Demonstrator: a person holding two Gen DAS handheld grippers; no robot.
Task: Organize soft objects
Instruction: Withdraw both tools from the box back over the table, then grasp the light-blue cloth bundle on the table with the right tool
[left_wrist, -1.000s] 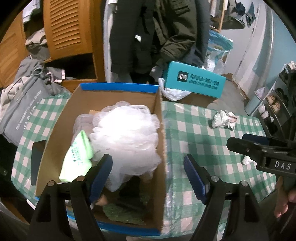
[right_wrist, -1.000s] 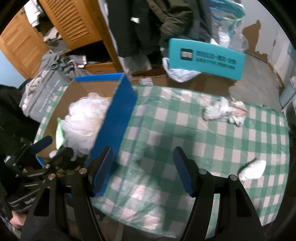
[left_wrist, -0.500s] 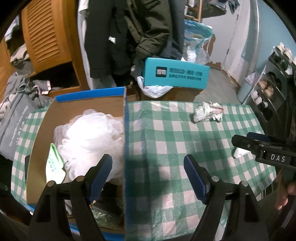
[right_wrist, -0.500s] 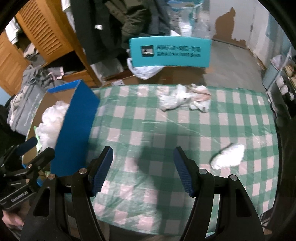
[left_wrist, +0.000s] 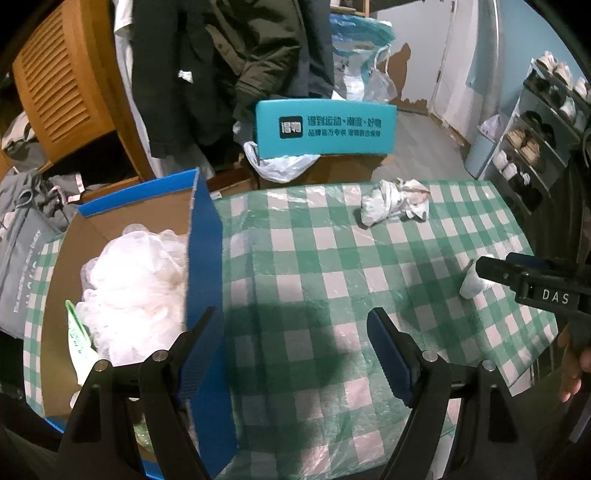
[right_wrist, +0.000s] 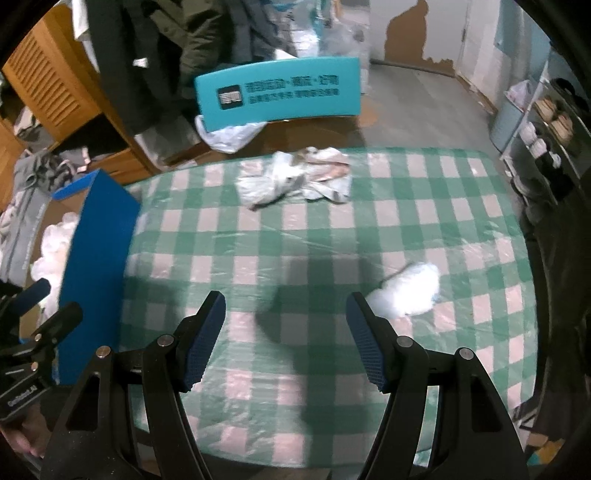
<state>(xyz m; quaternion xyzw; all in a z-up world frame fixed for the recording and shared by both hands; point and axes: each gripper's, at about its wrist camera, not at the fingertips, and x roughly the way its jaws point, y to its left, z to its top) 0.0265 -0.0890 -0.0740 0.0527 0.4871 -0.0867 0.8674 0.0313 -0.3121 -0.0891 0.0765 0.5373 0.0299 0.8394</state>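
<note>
Blue-edged cardboard box beside left gripper, crumpled cloth beyond

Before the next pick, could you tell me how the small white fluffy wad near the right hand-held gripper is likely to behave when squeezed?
The white fluffy wad looks soft and loose-edged, so it will probably compress and feel light. Lying on the glossy plastic-covered checked tablecloth, it may slide if nudged. Rolling seems unlikely, given its irregular shape.
</note>
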